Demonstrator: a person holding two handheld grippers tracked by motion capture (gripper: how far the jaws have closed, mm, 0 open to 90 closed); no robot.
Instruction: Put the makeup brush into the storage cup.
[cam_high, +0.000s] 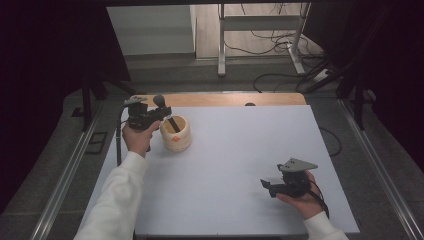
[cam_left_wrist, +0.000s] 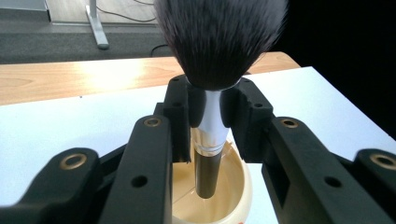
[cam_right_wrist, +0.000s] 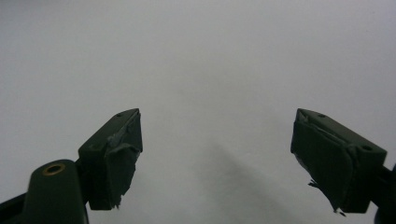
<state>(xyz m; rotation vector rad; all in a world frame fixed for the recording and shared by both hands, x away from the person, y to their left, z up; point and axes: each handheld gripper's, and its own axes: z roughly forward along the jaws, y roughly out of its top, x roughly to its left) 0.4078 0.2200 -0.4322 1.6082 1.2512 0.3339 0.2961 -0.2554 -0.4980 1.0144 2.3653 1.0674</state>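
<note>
A makeup brush with a dark bristle head (cam_high: 159, 100) stands tilted, its dark handle end down inside a cream round cup (cam_high: 176, 135) at the table's far left. My left gripper (cam_high: 161, 113) is shut on the brush just above the cup. In the left gripper view the two black jaws clamp the brush's silver ferrule (cam_left_wrist: 211, 119) under the bristles (cam_left_wrist: 219, 37), and the handle tip (cam_left_wrist: 207, 175) hangs inside the cup (cam_left_wrist: 243, 196). My right gripper (cam_high: 268, 185) rests low near the table's front right, open with nothing between its jaws; its pads (cam_right_wrist: 119, 163) stand wide apart over the white top.
The white tabletop (cam_high: 240, 150) ends at the far side in a wooden strip (cam_high: 225, 99) with a small dark hole (cam_high: 249, 104). Beyond it stand a metal desk frame (cam_high: 221, 45) and floor cables (cam_high: 280, 75). Metal rails run along both sides.
</note>
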